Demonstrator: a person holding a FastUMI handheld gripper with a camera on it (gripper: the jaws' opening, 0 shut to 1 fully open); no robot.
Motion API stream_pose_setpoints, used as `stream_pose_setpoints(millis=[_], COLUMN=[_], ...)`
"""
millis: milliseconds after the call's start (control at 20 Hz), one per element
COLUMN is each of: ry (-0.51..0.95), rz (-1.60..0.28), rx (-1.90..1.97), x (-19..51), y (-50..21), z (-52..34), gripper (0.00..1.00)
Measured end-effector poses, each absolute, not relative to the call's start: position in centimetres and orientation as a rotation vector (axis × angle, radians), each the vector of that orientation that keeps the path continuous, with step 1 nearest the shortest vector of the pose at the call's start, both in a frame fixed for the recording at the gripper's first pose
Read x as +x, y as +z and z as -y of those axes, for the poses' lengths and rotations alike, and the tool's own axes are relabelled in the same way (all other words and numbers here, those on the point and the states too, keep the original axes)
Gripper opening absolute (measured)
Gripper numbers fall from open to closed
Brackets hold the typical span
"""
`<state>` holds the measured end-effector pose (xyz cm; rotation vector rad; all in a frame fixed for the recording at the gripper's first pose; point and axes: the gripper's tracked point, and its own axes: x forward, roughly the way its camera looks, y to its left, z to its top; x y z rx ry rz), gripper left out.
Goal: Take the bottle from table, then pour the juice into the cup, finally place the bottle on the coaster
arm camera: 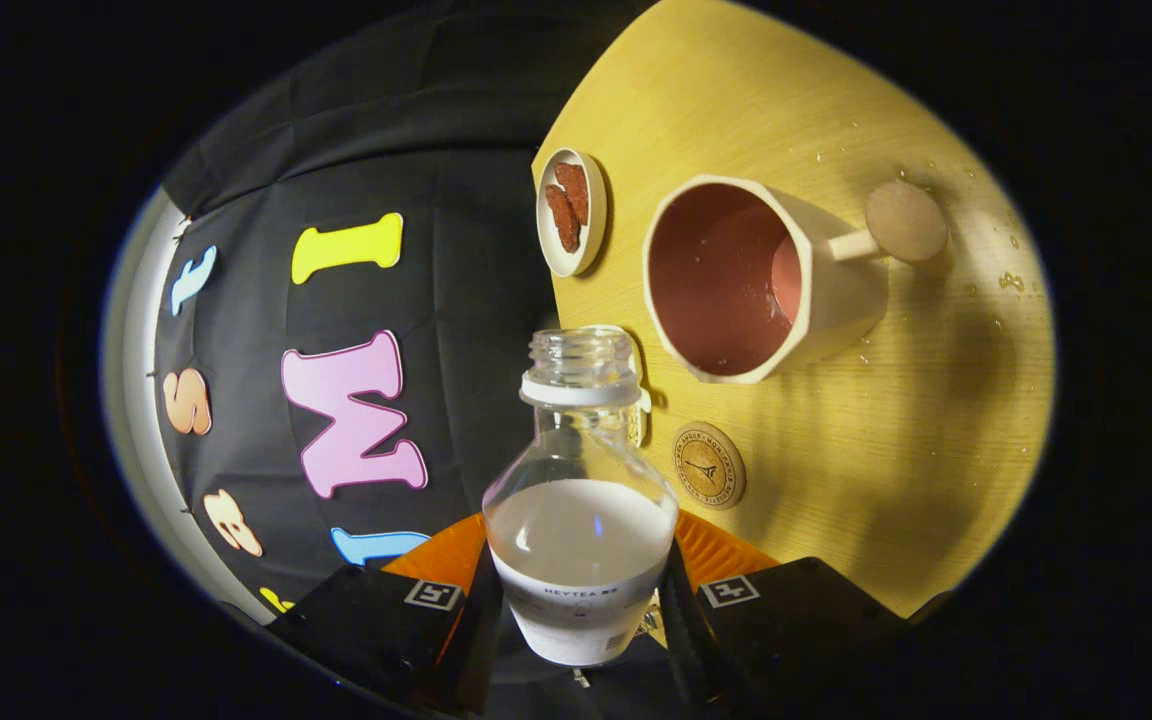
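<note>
My gripper [581,600] is shut on a clear uncapped bottle [579,520], both fingers pressing on its lower body. The bottle holds whitish juice up to about half its height and has a white collar under its open mouth. The whole view is rolled, so the wooden table [886,450] stands nearly on edge beyond the bottle. A cream cup [736,280] with a pink inside lies beyond the bottle's mouth, its opening facing me, with a little liquid glinting inside. A round cork coaster [709,465] with a printed emblem sits on the table between the bottle and the cup.
A small white dish [570,212] with reddish-brown pieces sits near the table's edge beyond the cup. The cup's handle ends in a round wooden knob [906,222]. Water droplets [1011,281] dot the table around the cup.
</note>
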<state>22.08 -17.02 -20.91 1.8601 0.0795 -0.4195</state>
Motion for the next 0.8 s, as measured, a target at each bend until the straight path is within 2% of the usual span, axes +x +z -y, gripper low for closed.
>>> stream_pose_setpoints(millis=[800], ry=[-0.486], rz=[-0.113], rx=[2.146], x=[22.44], y=[-20.24], z=[18.06], gripper=[0.72])
